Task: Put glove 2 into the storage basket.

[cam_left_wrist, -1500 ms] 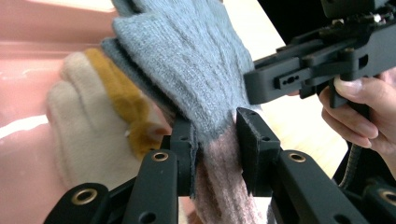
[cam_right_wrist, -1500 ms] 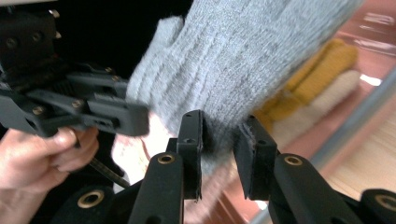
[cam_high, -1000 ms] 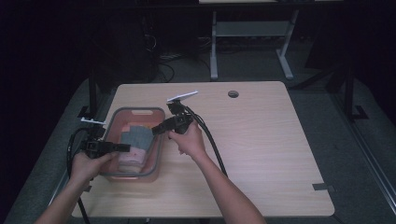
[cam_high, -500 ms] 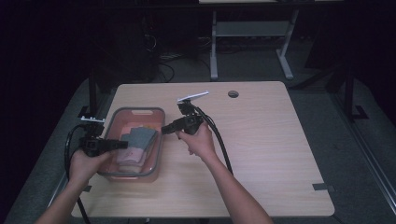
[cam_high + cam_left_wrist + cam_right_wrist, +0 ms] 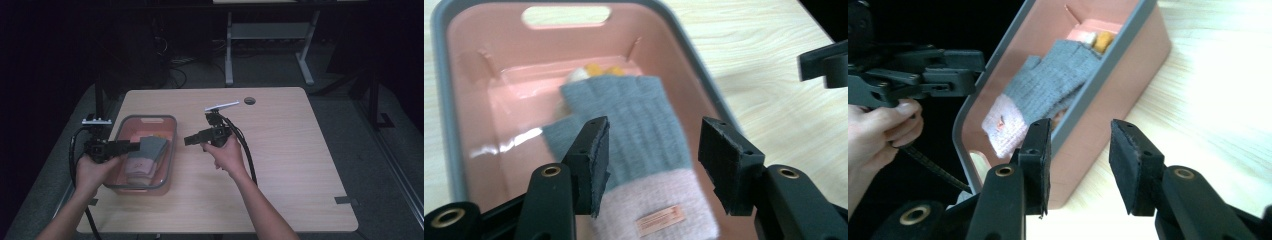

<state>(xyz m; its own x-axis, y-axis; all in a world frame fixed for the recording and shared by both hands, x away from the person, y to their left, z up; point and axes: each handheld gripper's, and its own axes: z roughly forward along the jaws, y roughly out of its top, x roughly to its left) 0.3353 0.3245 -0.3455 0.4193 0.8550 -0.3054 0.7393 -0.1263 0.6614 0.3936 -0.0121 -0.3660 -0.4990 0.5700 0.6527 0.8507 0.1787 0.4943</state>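
On the pale wooden surface (image 5: 300, 165), toward its left side as the high view shows it, stands a pink bin (image 5: 167, 150) with a grey rim and a slot handle in its far wall. It is rectangular and sits with its long side running away from the person. A round cable hole (image 5: 249, 100) marks the far edge of the surface, well apart from the bin.

Inside the bin lies a knitted glove (image 5: 634, 145), grey over most of its length with a pale pink cuff that carries a small label. The glove rests on the bin's floor, its cuff toward the person and its grey end near a small yellow and white item (image 5: 594, 71) at the far wall; what that item is cannot be told.

The left tool (image 5: 134, 146) hangs over the near left part of the bin, held in the person's left hand (image 5: 92, 170). Its jaws stand partly open above the glove, with the glove below the gap and no pad pressing on it.

The right tool (image 5: 191, 140) is held just to the right of the bin, outside its wall, above the bare wood. Its jaws have just been opening and hold nothing; the bin's grey rim lies ahead of them in the right gripper view.
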